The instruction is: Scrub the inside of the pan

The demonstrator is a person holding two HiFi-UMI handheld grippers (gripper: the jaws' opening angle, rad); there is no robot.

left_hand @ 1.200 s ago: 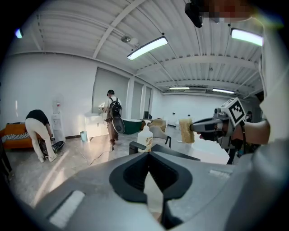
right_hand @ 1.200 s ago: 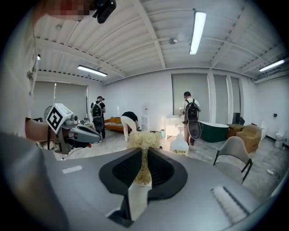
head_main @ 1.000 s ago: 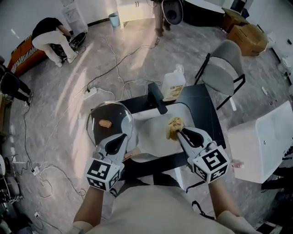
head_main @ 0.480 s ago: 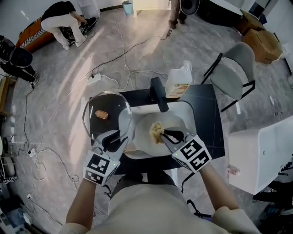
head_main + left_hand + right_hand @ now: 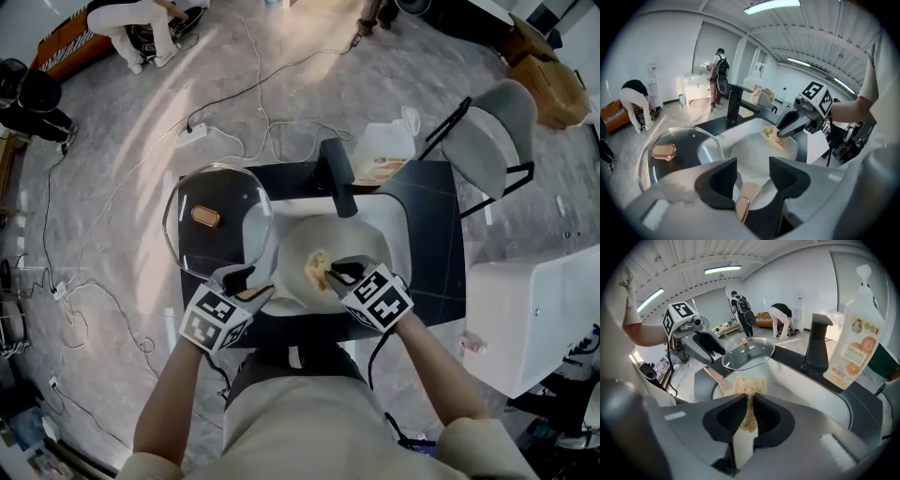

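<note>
Since a second ago, the left gripper [image 5: 242,277] has let go of the pan handle [image 5: 746,197]: its jaws are opening and the handle lies loose between them. The right gripper [image 5: 339,272], clamped on a tan scrub pad [image 5: 319,270], has moved from the pan's far side toward its middle.

A dark table [image 5: 436,244] stands on a grey floor [image 5: 141,159] strewn with cables. A person [image 5: 141,14] bends over at far left, and a grey chair [image 5: 487,127] is at right.

A glass lid [image 5: 217,234] lies left of the sink [image 5: 398,234]. The white pan [image 5: 361,239] sits in the sink with the pad on its inside. A faucet [image 5: 337,178] and a soap bottle [image 5: 384,150] stand behind.
</note>
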